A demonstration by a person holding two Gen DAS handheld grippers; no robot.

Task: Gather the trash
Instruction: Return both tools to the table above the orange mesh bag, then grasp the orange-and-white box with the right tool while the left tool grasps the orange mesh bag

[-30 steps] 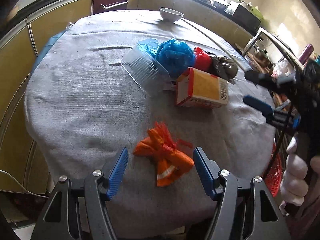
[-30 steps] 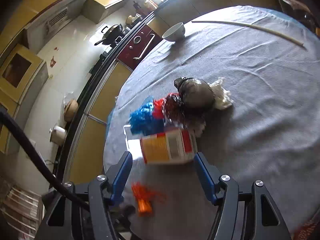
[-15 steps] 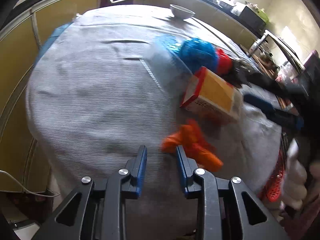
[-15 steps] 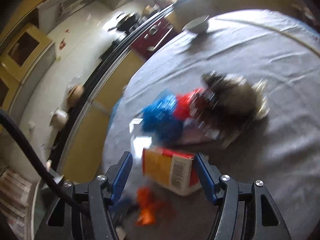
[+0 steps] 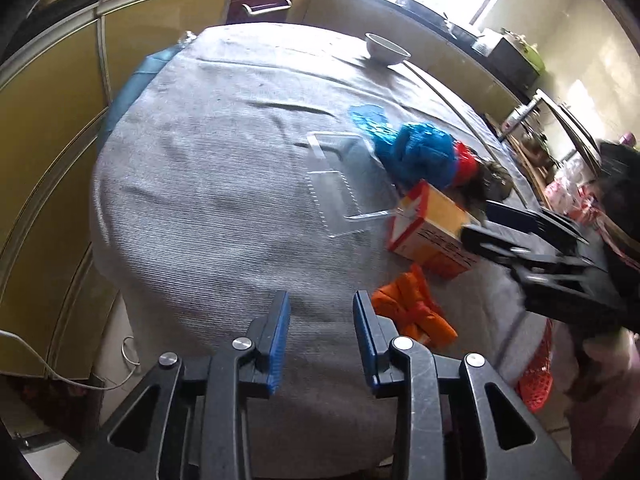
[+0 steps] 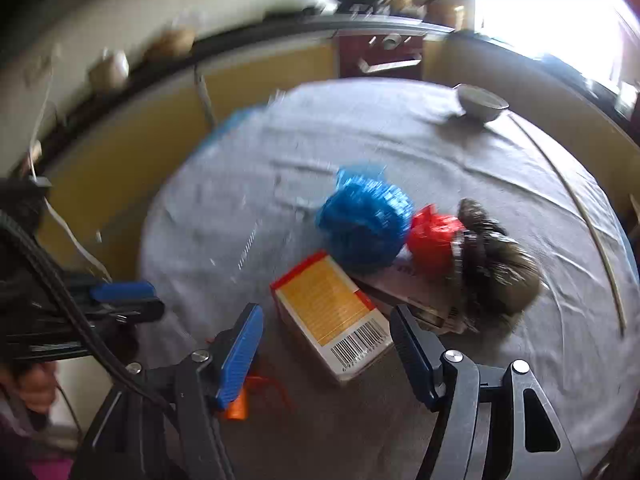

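Orange-faced carton lies flat, barcode end toward right gripper, fingers spread astride; left gripper parted, empty.

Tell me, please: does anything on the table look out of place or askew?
Yes. The orange-and-red carton lies tipped on its side among loose trash, resting partly on flat packaging beside the blue bag. The clear plastic tray lies skewed.

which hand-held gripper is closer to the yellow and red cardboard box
Right. The right hand-held gripper is open with the yellow and red cardboard box between its fingers. The left hand-held gripper is farther back near the table edge, beside the orange crumpled wrapper.
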